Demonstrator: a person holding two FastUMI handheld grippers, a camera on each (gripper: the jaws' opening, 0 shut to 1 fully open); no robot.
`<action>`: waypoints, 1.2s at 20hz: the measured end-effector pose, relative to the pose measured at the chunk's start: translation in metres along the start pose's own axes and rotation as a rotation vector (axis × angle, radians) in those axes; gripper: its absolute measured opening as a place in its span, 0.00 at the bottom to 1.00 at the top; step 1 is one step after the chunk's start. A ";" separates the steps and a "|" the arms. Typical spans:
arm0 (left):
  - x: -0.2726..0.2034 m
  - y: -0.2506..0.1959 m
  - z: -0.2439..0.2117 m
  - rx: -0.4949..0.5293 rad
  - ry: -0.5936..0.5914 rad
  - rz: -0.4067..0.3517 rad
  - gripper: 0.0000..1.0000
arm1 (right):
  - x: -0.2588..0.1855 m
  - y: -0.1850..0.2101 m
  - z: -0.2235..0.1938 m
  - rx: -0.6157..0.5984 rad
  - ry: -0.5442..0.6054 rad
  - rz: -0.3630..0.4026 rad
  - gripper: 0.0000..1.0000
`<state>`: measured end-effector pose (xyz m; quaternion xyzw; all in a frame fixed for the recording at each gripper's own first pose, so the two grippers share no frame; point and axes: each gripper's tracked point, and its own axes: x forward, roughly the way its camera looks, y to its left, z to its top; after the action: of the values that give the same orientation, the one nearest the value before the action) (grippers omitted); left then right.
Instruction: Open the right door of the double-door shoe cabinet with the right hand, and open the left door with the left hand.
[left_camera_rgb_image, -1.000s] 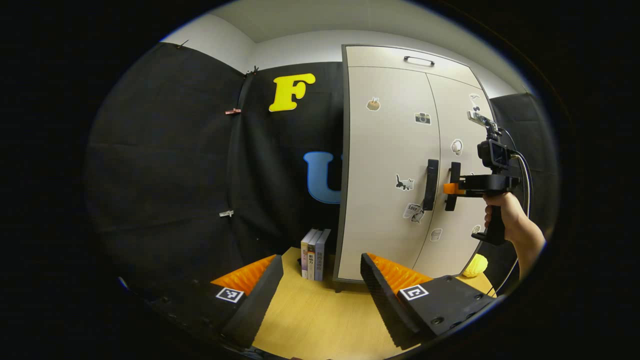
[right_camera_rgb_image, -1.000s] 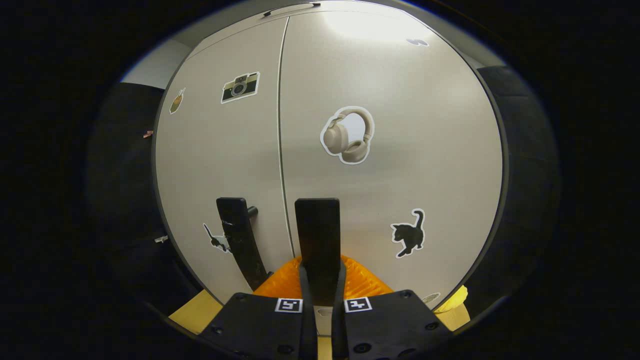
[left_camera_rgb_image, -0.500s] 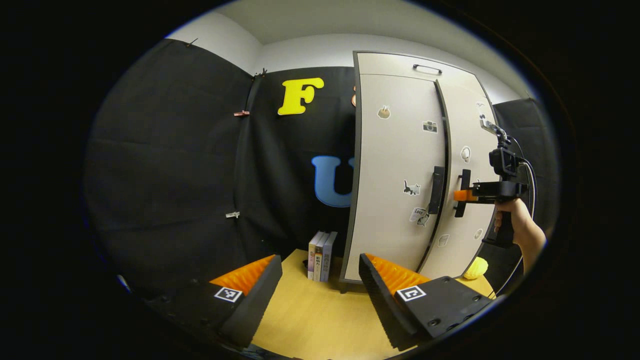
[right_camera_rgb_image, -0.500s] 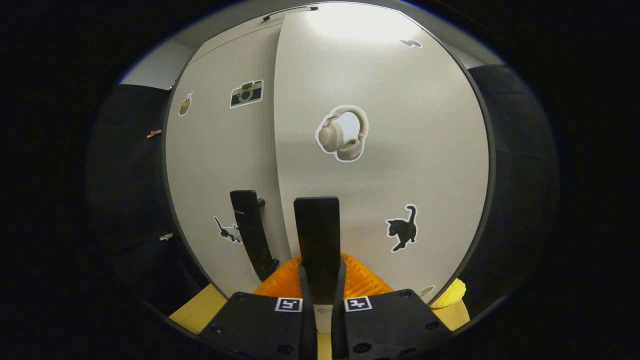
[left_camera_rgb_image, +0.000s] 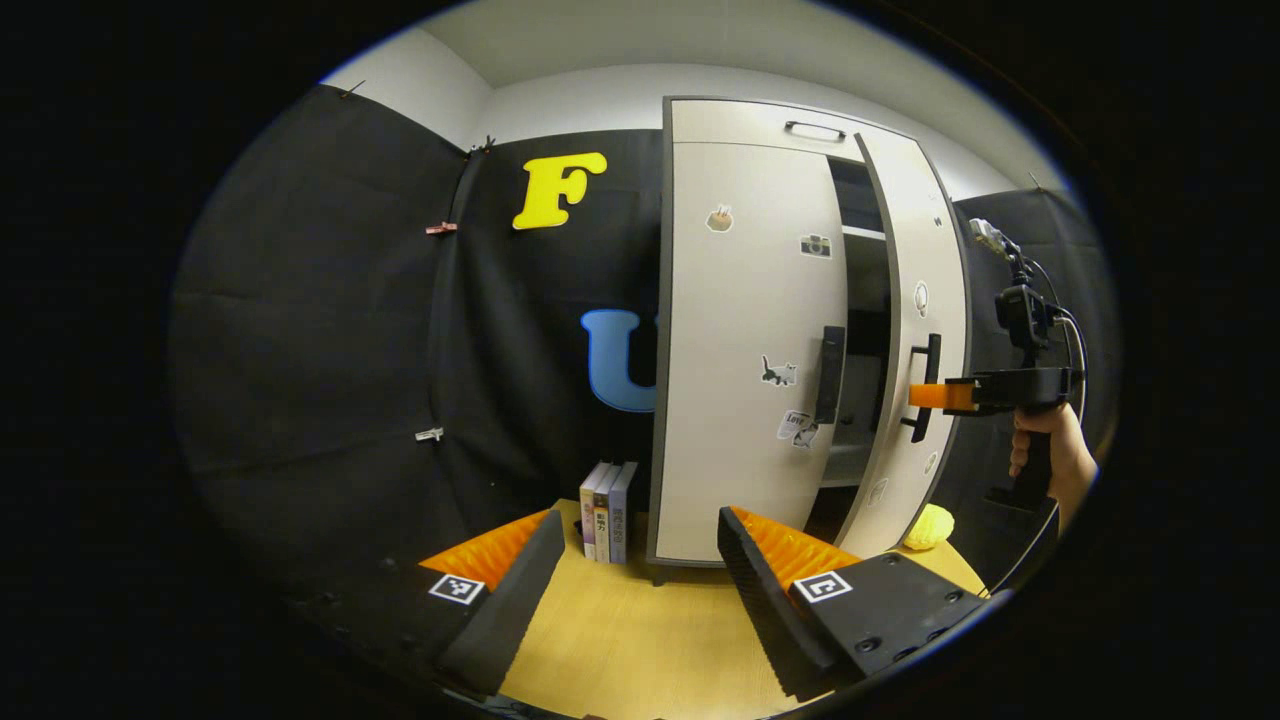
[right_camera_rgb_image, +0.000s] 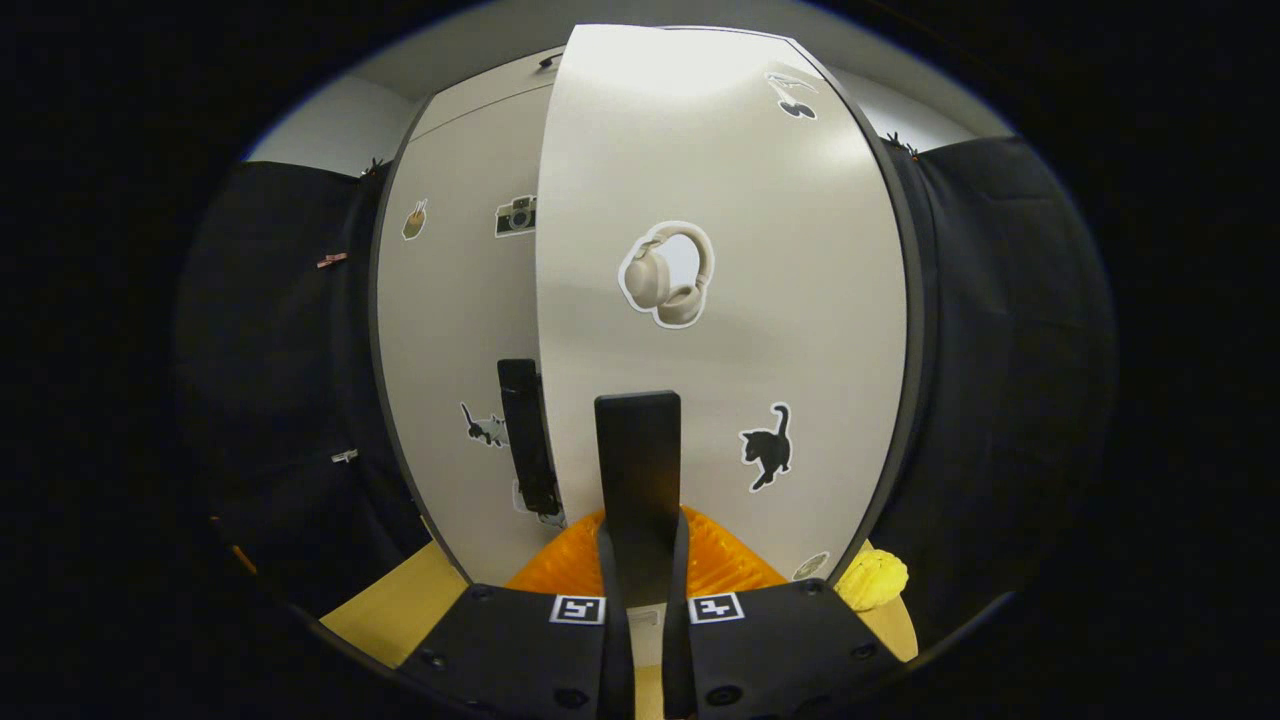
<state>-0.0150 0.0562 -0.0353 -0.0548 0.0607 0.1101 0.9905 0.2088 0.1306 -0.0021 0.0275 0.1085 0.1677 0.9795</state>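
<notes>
Shoe cabinet (left_camera_rgb_image: 750, 150), a tall pale double-door unit, stands on a wooden tabletop (left_camera_rgb_image: 640, 630) against the black cloth wall of the booth. Its right door (right_camera_rgb_image: 720, 300) is swung partly outward on its hinge, and in the left gripper view dark shelves (left_camera_rgb_image: 862, 300) show through the gap between the two doors. The left door (left_camera_rgb_image: 745, 340) lies flush with the cabinet front, its black vertical handle (left_camera_rgb_image: 829, 374) untouched. The right gripper (right_camera_rgb_image: 640, 560) has its fingers pressed onto the right door's black handle (right_camera_rgb_image: 637, 470), one on each side of the bar; seen from the left gripper view, this gripper (left_camera_rgb_image: 935, 396) meets the handle (left_camera_rgb_image: 928, 385) from the side and is held by a hand (left_camera_rgb_image: 1045, 450). The left gripper (left_camera_rgb_image: 640, 575) hovers well apart from the cabinet, above the tabletop, its fingers spread wide with nothing between them. Stickers mark both doors: a camera (right_camera_rgb_image: 516, 215) and a small cat (left_camera_rgb_image: 778, 373) on the left, headphones (right_camera_rgb_image: 668, 275) and a black cat (right_camera_rgb_image: 767, 448) on the right. Three upright books (left_camera_rgb_image: 605, 510) stand just beside the cabinet's left foot, and a yellow ball-like object (right_camera_rgb_image: 872, 580) lies near its right foot.
</notes>
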 end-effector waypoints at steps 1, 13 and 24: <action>0.001 -0.005 0.001 0.006 0.001 -0.007 0.96 | -0.003 -0.002 0.000 -0.002 0.000 0.001 0.15; 0.014 -0.073 0.011 0.013 -0.009 -0.109 0.96 | -0.058 -0.047 -0.004 -0.026 0.007 -0.024 0.14; 0.031 -0.118 0.014 -0.012 -0.020 -0.168 0.96 | -0.098 -0.150 -0.020 -0.053 0.044 -0.263 0.13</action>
<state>0.0435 -0.0496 -0.0142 -0.0645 0.0455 0.0277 0.9965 0.1626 -0.0429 -0.0151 -0.0167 0.1280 0.0411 0.9908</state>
